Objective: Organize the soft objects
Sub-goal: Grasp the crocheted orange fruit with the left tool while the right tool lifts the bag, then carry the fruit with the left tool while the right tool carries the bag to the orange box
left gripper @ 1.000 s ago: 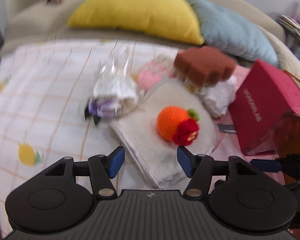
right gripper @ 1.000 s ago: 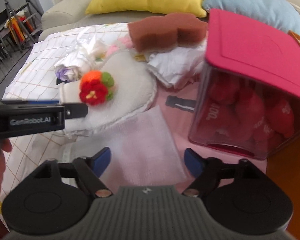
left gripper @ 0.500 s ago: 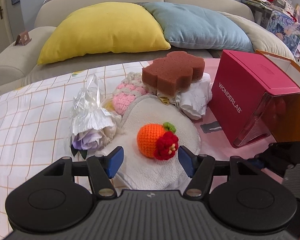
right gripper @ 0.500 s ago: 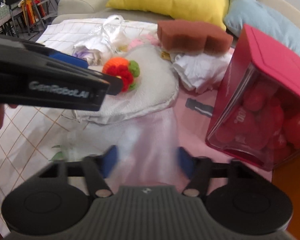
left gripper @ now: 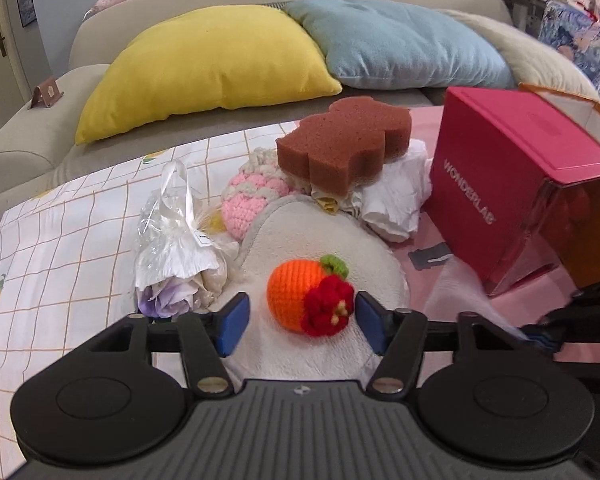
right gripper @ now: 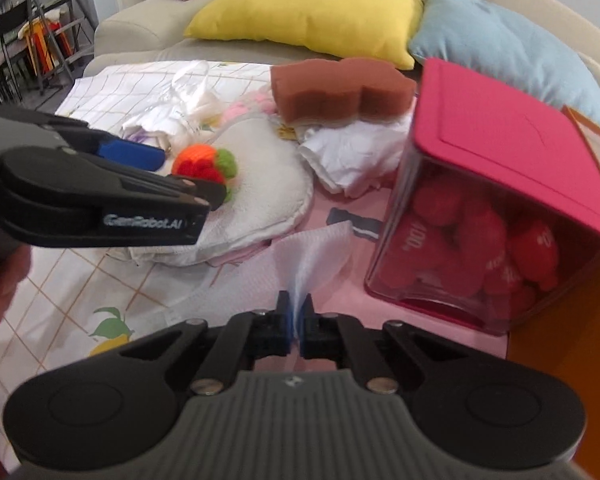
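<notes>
Left wrist view: the left hand-held gripper [left gripper: 298, 322] stands wide, its blue fingertips on either side of a crocheted orange [left gripper: 306, 298] that bears a red flower and a green leaf; the right pad is just beside the flower, and whether it touches I cannot tell. The orange lies on a cream cushion [left gripper: 320, 232] on the sofa seat. Behind the cushion sit a pink crocheted ball [left gripper: 248, 204], a brown sponge [left gripper: 344, 140] resting on crumpled white cloth [left gripper: 396, 200], and, to the left, a plastic-wrapped flower bundle [left gripper: 176, 248] on a checked sheet [left gripper: 60, 248]. A pink-lidded box [left gripper: 512, 168] stands at the right, near the seat's right edge. A yellow pillow [left gripper: 204, 68] and a blue pillow [left gripper: 400, 44] lean against the sofa back.

Right wrist view: the right hand-held gripper [right gripper: 295, 322] is pinched tight on a thin white tissue [right gripper: 312, 256], which rises from between the pads towards the cushion [right gripper: 268, 176]. The left hand-held gripper [right gripper: 188, 172] reaches in from the left edge around the orange [right gripper: 202, 164]. The box [right gripper: 508, 184] stands to the right, filled with red pouches [right gripper: 460, 240].
</notes>
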Demonstrator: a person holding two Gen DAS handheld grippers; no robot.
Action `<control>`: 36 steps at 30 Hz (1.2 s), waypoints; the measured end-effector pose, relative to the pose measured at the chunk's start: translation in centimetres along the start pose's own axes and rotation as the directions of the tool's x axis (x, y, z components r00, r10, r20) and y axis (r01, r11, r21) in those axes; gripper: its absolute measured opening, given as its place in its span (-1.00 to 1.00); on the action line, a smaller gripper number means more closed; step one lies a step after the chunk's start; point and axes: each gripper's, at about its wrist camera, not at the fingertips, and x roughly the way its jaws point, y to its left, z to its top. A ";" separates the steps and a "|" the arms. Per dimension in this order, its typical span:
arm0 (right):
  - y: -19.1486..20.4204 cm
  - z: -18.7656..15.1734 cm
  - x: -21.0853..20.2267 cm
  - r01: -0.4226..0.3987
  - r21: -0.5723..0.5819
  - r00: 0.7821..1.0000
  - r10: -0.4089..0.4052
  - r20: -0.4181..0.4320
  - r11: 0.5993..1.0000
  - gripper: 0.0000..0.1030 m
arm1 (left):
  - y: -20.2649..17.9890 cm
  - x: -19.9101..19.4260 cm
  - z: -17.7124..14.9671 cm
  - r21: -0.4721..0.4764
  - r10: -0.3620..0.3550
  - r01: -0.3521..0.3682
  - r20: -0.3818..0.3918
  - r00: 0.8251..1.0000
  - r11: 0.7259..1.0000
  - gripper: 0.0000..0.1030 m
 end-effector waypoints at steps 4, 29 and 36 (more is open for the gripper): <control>-0.6 0.0 -0.5 -0.009 0.011 1.000 0.009 0.001 1.000 -1.00 | -0.6 0.5 0.1 0.015 0.000 0.000 -0.007 1.000 1.000 0.01; -6.2 0.3 -16.5 -0.071 0.176 0.967 0.024 0.256 0.982 -1.00 | -5.9 -13.0 3.5 0.017 0.010 -0.012 0.095 0.995 1.000 -0.04; -9.8 -0.8 -20.6 -0.045 0.233 0.950 -0.031 0.310 0.971 -0.99 | -9.3 -15.5 4.5 0.061 -0.041 0.033 0.129 0.991 0.998 -0.04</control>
